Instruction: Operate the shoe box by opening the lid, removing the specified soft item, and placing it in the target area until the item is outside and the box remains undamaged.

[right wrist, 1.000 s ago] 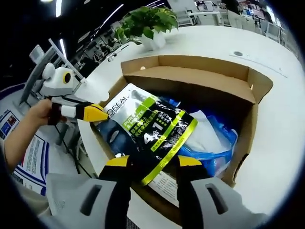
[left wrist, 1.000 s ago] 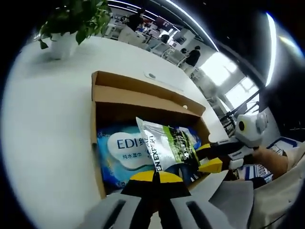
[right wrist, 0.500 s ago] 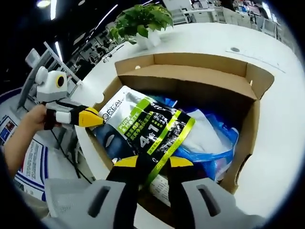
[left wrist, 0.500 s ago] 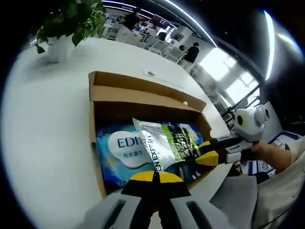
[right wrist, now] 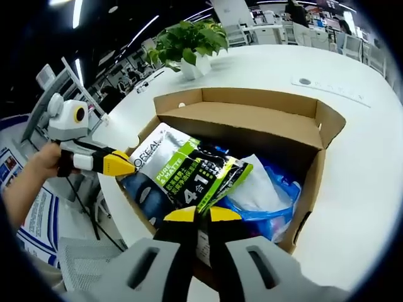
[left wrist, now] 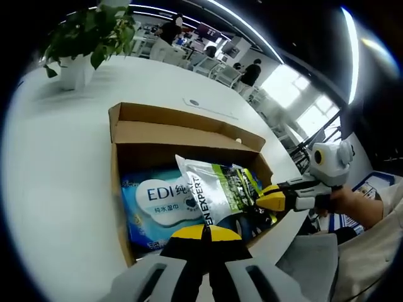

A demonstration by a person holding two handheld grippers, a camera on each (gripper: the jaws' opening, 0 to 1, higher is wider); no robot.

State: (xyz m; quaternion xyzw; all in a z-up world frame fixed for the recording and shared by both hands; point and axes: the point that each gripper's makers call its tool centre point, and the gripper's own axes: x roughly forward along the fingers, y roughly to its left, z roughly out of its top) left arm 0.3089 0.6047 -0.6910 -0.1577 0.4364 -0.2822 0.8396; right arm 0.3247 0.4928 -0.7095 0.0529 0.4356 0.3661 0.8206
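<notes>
Pouch [right wrist: 189, 179]: pinched at lower edge by right gripper [right wrist: 201, 215]; left gripper [left wrist: 206, 233] pressed together, empty. Lift clear of box [right wrist: 315, 189] walls.

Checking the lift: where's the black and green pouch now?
In the right gripper view, the black and green pouch tilts up above the blue wipes pack inside the open box.

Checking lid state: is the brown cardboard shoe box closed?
No, the brown cardboard shoe box stands open, with a black-and-green soft pouch and blue wipes pack showing inside.
</notes>
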